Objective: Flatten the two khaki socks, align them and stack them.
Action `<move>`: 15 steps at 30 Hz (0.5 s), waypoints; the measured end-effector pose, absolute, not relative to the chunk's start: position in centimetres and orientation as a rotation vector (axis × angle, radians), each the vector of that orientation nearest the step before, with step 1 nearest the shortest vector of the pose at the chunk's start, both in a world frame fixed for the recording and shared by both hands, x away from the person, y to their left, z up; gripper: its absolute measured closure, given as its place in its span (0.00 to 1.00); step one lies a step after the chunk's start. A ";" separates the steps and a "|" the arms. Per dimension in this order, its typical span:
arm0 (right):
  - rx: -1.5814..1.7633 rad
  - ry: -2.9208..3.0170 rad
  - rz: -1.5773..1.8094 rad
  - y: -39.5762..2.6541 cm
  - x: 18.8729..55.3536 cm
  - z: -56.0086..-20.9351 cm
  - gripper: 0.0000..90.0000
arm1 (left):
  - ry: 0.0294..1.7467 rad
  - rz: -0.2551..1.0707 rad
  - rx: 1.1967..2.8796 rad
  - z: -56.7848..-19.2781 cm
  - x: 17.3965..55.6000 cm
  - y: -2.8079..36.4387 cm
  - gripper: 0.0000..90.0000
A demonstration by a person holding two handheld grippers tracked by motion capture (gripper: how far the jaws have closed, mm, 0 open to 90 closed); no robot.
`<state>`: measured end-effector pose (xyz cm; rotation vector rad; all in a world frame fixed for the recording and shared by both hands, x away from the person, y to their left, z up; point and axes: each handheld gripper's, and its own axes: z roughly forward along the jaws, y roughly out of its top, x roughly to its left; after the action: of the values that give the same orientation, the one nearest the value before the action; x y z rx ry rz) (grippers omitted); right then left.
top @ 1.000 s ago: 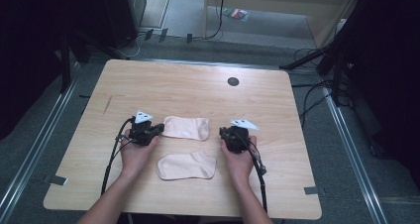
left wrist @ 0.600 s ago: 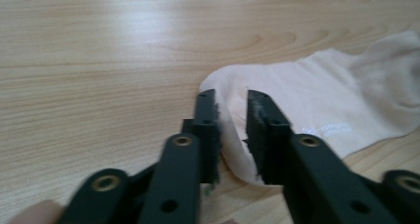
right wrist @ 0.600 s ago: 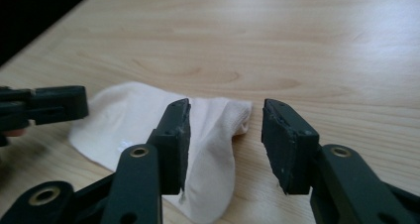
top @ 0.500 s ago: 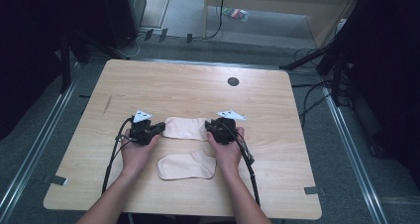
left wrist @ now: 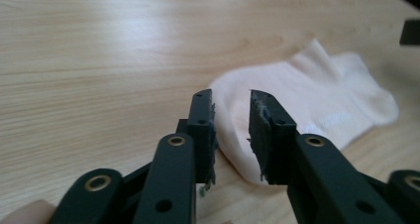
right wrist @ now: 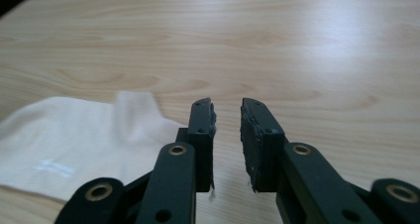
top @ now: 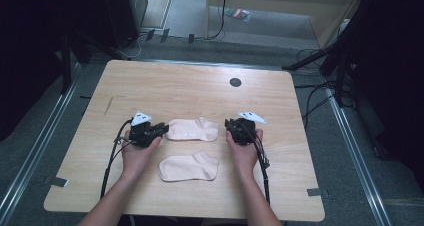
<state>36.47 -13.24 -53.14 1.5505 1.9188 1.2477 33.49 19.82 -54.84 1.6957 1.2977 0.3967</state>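
Item, far sock (top: 192, 129): pale pink ankle sock lying flat mid-table between our grippers, bearing small white lettering too blurred to read; a matching near sock (top: 189, 167) lies just below it. Left gripper (top: 161, 129): jaws just opened narrowly, sock's left end between them, not pinched. Right gripper (top: 229, 125): jaws just opened narrowly, empty, just right of the sock.

Two pale pink, soft knitted cloth socks (top: 192, 129) (top: 189, 167) lie matt on a smooth light-grained wooden table (top: 190, 86) with faint sheen.
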 end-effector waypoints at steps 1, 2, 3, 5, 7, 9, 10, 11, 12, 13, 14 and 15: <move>1.535 1.942 1.271 -13.0 36.6 -53.0 0.80 | 1.315 0.395 1.672 -54.8 33.6 20.0 0.76; 1.514 1.977 1.284 -12.6 36.8 -53.0 0.77 | 1.333 0.392 1.653 -54.8 33.8 20.0 0.73; 1.491 2.001 1.286 -12.2 36.9 -53.1 0.72 | 1.349 0.389 1.654 -54.8 34.0 19.9 0.71; 1.462 2.026 1.263 -11.3 37.2 -53.5 0.64 | 1.368 0.397 1.661 -54.9 34.2 19.6 0.67; 1.452 2.037 1.265 -10.7 37.4 -54.0 0.61 | 1.369 0.414 1.685 -54.9 34.3 19.3 0.63; 1.457 2.058 1.224 -10.3 37.7 -54.7 0.59 | 1.366 0.436 1.703 -54.9 34.4 19.1 0.66; 1.457 2.058 1.224 -10.3 37.7 -54.7 0.59 | 1.373 0.442 1.703 -54.9 34.4 19.1 0.66; 1.462 2.064 1.195 -10.1 37.7 -54.9 0.59 | 1.375 0.444 1.707 -54.9 34.5 19.0 0.67; 1.445 2.061 1.182 -10.0 37.6 -54.8 0.60 | 1.375 0.441 1.720 -54.9 34.6 19.0 0.68; 1.443 2.066 1.168 -9.9 37.6 -54.9 0.60 | 1.373 0.444 1.734 -54.9 34.6 18.9 0.69; 1.443 2.066 1.168 -9.9 37.6 -54.9 0.60 | 1.374 0.445 1.740 -55.0 34.7 18.7 0.69; 1.444 2.087 1.140 -9.7 37.7 -54.9 0.61 | 1.371 0.446 1.764 -55.0 34.7 18.6 0.72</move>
<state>37.75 -9.73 -54.94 1.4445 2.0866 1.1402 34.70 18.61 -55.00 1.7638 1.3709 0.4464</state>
